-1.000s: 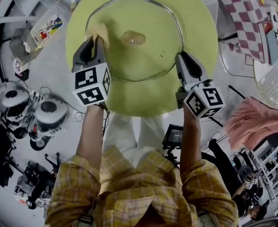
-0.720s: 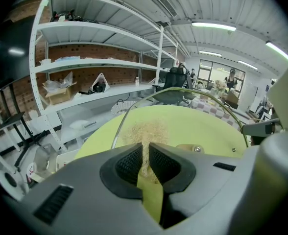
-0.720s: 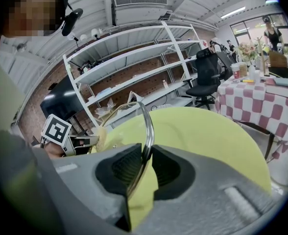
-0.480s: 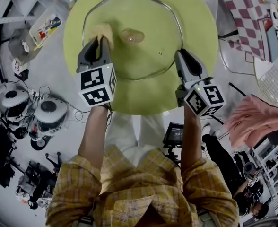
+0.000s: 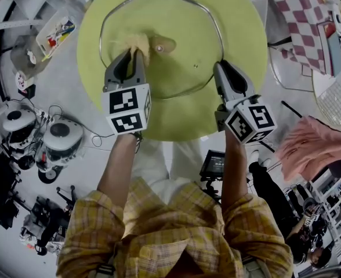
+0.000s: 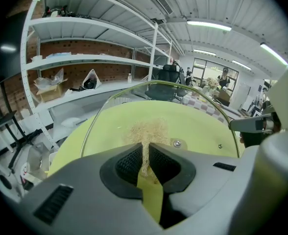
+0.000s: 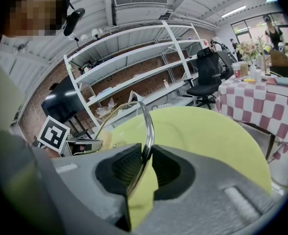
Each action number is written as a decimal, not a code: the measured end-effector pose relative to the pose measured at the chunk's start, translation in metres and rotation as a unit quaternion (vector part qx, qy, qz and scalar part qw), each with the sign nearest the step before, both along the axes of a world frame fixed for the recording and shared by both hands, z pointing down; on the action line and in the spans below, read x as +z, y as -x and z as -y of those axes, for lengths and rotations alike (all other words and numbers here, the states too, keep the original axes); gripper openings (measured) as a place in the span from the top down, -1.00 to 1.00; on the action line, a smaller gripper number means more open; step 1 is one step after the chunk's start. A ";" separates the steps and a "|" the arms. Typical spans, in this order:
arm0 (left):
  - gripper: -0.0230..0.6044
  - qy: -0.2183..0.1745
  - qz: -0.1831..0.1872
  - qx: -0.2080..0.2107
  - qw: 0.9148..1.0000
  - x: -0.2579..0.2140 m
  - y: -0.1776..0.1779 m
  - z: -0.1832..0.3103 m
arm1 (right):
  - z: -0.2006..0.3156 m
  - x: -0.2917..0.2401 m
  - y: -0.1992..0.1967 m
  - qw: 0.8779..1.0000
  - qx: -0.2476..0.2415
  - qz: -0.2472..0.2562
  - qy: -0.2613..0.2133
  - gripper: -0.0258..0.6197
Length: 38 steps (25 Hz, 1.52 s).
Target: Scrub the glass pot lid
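Nearest me, a person in a yellow checked shirt point(image 5: 176, 236) stretches both arms forward. The left gripper point(image 5: 131, 55) is clenched on a tuft of straw-coloured scrubbing fibre point(image 5: 139, 41), which presses on the glass just beside the centre knob point(image 5: 160, 46). The right gripper point(image 5: 221, 69) is clamped on the steel rim of the glass pot lid point(image 5: 188, 33) and holds it over the round green bench point(image 5: 176, 120). Whether the lid's far edge rests on the bench I cannot tell.

I'd say the scrubbing itself is in hand, somewhere mid-task. The next stroke calls for drawing the fibre across the rest of the glass toward the rim, with the right grip firm.

By my count: two grippers, one scrubber, one lid, one knob, one bench.
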State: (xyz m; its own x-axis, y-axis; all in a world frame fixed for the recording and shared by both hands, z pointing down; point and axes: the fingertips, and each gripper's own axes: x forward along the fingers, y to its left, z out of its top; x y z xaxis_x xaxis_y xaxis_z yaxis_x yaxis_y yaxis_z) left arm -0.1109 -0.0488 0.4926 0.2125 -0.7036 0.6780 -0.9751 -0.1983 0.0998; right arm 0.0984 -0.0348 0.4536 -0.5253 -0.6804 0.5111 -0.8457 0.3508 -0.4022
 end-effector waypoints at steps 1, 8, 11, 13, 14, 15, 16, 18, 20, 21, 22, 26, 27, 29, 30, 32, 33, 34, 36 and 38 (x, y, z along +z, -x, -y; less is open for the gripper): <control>0.79 0.001 -0.001 0.001 1.000 0.001 -0.002 -0.001 | 0.000 0.000 0.000 1.000 0.000 0.000 0.000 0.72; 0.79 0.003 -0.009 0.009 1.000 0.002 -0.014 -0.009 | -0.001 -0.001 0.001 1.000 -0.004 0.002 -0.001 0.71; 0.79 0.007 -0.015 0.014 1.000 0.004 -0.019 -0.012 | -0.002 0.000 0.002 1.000 -0.003 0.002 -0.001 0.71; 0.79 0.009 -0.018 0.017 1.000 0.005 -0.024 -0.015 | -0.002 0.000 0.002 1.000 -0.004 0.001 -0.001 0.71; 0.79 0.011 -0.019 0.020 1.000 0.005 -0.027 -0.016 | -0.002 0.000 0.002 1.000 -0.005 0.001 -0.001 0.71; 0.79 0.013 -0.020 0.023 0.999 0.005 -0.030 -0.017 | -0.002 0.000 0.002 1.000 -0.005 0.002 -0.001 0.71; 0.79 0.015 -0.021 0.027 0.999 0.005 -0.034 -0.018 | -0.001 0.000 0.002 1.000 -0.005 0.001 -0.001 0.71; 0.79 0.017 -0.024 0.035 0.999 0.004 -0.040 -0.019 | -0.001 -0.001 0.003 1.000 -0.006 0.001 0.000 0.71; 0.79 0.018 -0.027 0.041 0.999 0.004 -0.045 -0.020 | 0.000 -0.001 0.004 1.000 -0.005 0.001 0.000 0.72; 0.79 0.018 -0.029 0.044 0.998 0.004 -0.049 -0.021 | 0.000 -0.001 0.003 1.000 -0.005 0.001 -0.001 0.71; 0.79 0.018 -0.030 0.046 0.998 0.003 -0.052 -0.021 | 0.000 -0.001 0.003 1.000 -0.005 0.001 -0.001 0.71; 0.79 0.018 -0.036 0.049 0.998 0.004 -0.065 -0.021 | 0.001 0.001 -0.001 1.000 -0.006 0.003 -0.001 0.72; 0.79 0.018 -0.038 0.048 0.998 0.004 -0.068 -0.021 | 0.001 0.001 -0.002 1.000 -0.006 0.004 -0.001 0.71; 0.79 0.017 -0.041 0.052 0.998 0.005 -0.075 -0.021 | 0.001 0.002 -0.004 1.000 -0.006 0.004 -0.001 0.72; 0.79 0.017 -0.044 0.058 0.997 0.004 -0.079 -0.021 | 0.001 0.003 -0.004 1.000 -0.006 0.005 -0.001 0.71; 0.79 0.017 -0.049 0.071 0.996 0.003 -0.090 -0.022 | 0.001 0.002 -0.003 1.000 -0.006 0.005 -0.002 0.72; 0.79 0.017 -0.051 0.078 0.996 0.002 -0.095 -0.022 | 0.001 0.002 -0.002 1.000 -0.006 0.005 -0.001 0.72; 0.79 0.016 -0.054 0.083 0.995 0.001 -0.101 -0.022 | 0.001 0.002 -0.001 1.000 -0.006 0.005 -0.001 0.72; 0.79 0.015 -0.058 0.087 0.994 -0.001 -0.109 -0.021 | 0.002 0.002 -0.002 1.000 -0.007 0.006 0.000 0.72; 0.79 0.016 -0.066 0.084 0.994 -0.001 -0.114 -0.021 | 0.003 0.003 -0.003 1.000 -0.007 0.007 0.000 0.72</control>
